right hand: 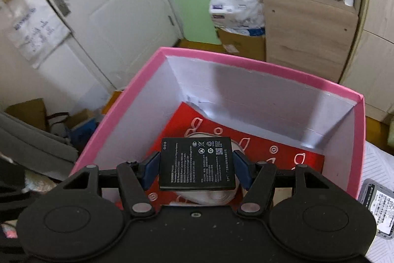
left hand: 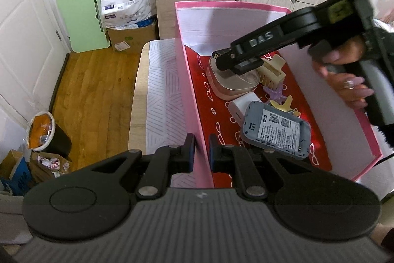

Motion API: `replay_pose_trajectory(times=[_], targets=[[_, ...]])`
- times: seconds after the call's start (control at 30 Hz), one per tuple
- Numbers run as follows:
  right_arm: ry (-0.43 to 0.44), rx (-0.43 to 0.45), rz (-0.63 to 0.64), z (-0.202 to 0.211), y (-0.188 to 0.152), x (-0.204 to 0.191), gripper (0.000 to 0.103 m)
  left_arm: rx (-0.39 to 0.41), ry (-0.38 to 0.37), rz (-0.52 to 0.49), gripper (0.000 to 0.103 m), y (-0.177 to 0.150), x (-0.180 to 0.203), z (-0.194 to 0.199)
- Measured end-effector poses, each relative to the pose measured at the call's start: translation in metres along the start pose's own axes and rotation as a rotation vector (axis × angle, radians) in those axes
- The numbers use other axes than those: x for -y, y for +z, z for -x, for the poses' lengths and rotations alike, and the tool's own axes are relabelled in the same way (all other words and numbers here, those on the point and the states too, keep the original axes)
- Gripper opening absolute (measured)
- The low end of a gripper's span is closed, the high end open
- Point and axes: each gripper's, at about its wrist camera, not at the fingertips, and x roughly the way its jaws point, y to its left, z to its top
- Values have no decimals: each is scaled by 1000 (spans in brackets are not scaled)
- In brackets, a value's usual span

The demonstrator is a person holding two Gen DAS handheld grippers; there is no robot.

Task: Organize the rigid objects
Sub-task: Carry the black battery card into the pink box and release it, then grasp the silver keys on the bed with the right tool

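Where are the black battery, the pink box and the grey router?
black battery [right hand: 197, 163]: right wrist view, label face.
pink box [left hand: 190, 90]: left wrist view, left wall.
grey router [left hand: 277, 130]: left wrist view, label.

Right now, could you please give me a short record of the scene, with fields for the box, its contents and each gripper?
container: pink box, open top, white inside walls, red patterned lining
left gripper: shut on the box's near wall, one pad on each side
right gripper: shut on a flat black battery, held above the inside of the box
contents: pink oval case, beige hair claw, white charger, grey device with a label, purple starfish clip
right hand: around the right gripper's handle
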Motion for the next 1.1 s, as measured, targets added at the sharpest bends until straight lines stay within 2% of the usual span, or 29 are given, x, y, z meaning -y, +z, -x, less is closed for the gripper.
replay_pose_trajectory(times=[0.1,0.27,0.57,0.67,0.7,0.83,0.97,1.1], targets=[[-44,-19,-9,-9,2,3,69,2,-4,0,10,-1,-1,0],[-12,1,-8,-2,4,5,71,-1,-7,3,10,0,-1,1],[30,179,86,86,-19,8,71,5,-6,1,10,-1,0,1],[114,259,141,120,-37,20,71,10,-4,0,10,-2,1,1],[115,274,138,129,-41,25,71,12,-2,1,10,-2,1,1],[72,345,165,163,-67,40,71,11,3,2,10,-3,2,1],[21,366,153,180,-85,63,71,11,12,1,10,-2,4,1],[-18,367,96,181,-104,94,71,8,18,8,10,-2,4,1]])
